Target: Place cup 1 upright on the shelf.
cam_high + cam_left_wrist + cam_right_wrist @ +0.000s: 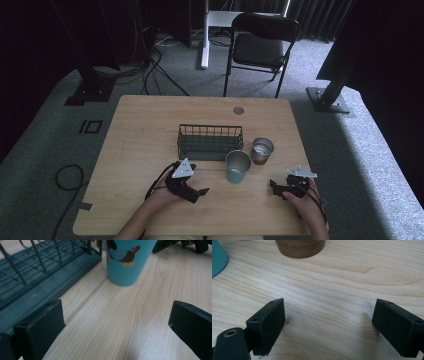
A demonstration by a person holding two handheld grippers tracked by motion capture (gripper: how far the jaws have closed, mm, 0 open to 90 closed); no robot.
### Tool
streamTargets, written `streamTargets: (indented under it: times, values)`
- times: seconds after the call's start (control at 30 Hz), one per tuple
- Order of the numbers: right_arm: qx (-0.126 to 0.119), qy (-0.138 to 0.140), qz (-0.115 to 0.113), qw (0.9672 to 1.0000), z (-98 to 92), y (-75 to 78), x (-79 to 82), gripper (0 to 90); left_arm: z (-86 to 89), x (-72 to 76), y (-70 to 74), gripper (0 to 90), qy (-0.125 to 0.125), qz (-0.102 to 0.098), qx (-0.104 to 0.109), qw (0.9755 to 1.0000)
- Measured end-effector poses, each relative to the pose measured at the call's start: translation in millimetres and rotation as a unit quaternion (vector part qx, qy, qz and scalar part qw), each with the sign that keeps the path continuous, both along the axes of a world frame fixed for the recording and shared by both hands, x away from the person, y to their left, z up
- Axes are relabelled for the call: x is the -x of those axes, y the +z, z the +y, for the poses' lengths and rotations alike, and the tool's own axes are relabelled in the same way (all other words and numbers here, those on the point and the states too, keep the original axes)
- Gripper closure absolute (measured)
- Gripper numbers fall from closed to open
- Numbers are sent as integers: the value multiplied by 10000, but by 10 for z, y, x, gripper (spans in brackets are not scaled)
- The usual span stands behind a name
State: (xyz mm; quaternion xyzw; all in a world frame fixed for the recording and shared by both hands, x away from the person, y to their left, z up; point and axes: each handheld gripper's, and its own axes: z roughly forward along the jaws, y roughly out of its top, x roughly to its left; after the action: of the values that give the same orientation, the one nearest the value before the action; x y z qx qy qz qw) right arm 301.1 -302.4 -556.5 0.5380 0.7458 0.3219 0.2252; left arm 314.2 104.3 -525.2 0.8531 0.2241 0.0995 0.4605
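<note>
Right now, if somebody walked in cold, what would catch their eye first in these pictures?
Probably the teal cup with a cartoon figure, upright near the table's middle, with a wood-patterned cup just behind it to the right. A dark wire basket sits to their left, and the left gripper and right gripper rest open nearer the person.

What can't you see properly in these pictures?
- Teal cup: its top is cut off by the upper edge of the left gripper view, so the cartoon figure is partly missing.
- Brown cup: just its base shows in the right gripper view.
- Inside both cups: too small to tell in the high view.
</note>
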Motion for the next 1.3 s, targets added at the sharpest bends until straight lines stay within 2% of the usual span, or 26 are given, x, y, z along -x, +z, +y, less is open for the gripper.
streamTargets:
  times: [0.4,0.73,0.93,1.3]
  values:
    - [-2,0,0,10000,0,0,0,110,-191,-78,70,8,-18,-96,23,9999]
    - [-2,-1,0,10000,0,0,0,110,-342,-133,88,8,-150,-111,86,9998]
    - [-2,-1,0,10000,0,0,0,110,-442,-166,125,8,-260,-135,38,9996]
    - [-3,-1,0,10000,0,0,0,110,-587,-235,100,7,-270,-130,71,9995]
